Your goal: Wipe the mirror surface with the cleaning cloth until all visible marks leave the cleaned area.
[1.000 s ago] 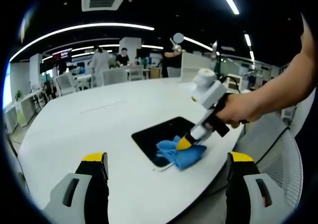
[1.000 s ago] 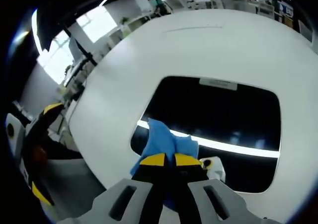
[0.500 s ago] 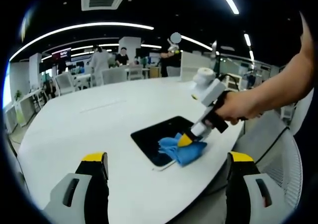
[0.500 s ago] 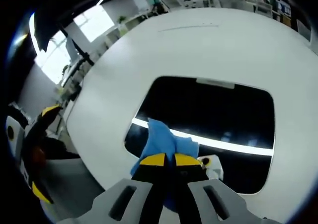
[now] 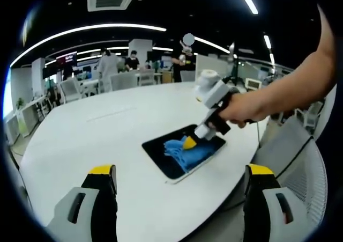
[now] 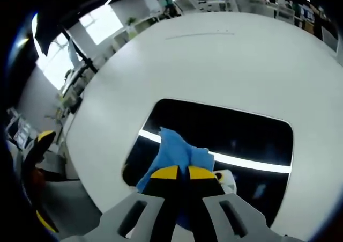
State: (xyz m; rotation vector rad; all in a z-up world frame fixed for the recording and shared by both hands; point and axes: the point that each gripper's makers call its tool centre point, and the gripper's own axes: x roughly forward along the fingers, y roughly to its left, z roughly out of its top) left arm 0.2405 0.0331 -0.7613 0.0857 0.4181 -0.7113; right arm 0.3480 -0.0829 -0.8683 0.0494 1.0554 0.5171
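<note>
A dark rectangular mirror [image 5: 174, 152] [image 6: 236, 140] lies flat on the round white table [image 5: 96, 140] near its right edge. A crumpled blue cleaning cloth [image 5: 185, 151] [image 6: 179, 151] rests on the mirror's middle. My right gripper [image 6: 178, 173] is shut on the cloth and presses it down on the glass; in the left gripper view that gripper [image 5: 190, 141] comes in from the right, held by a person's hand [image 5: 241, 108]. My left gripper [image 5: 179, 180] hangs open above the table's near side, well short of the mirror, with nothing between its jaws.
The table's edge [image 5: 225, 193] runs close to the mirror's right side, with a white chair [image 5: 311, 177] beyond it. Desks, chairs and several people [image 5: 110, 65] fill the office behind. The mirror reflects a bright ceiling light strip [image 6: 241, 160].
The right gripper has dragged the cloth from the mirror's near corner onto its middle. The left gripper has stayed put.
</note>
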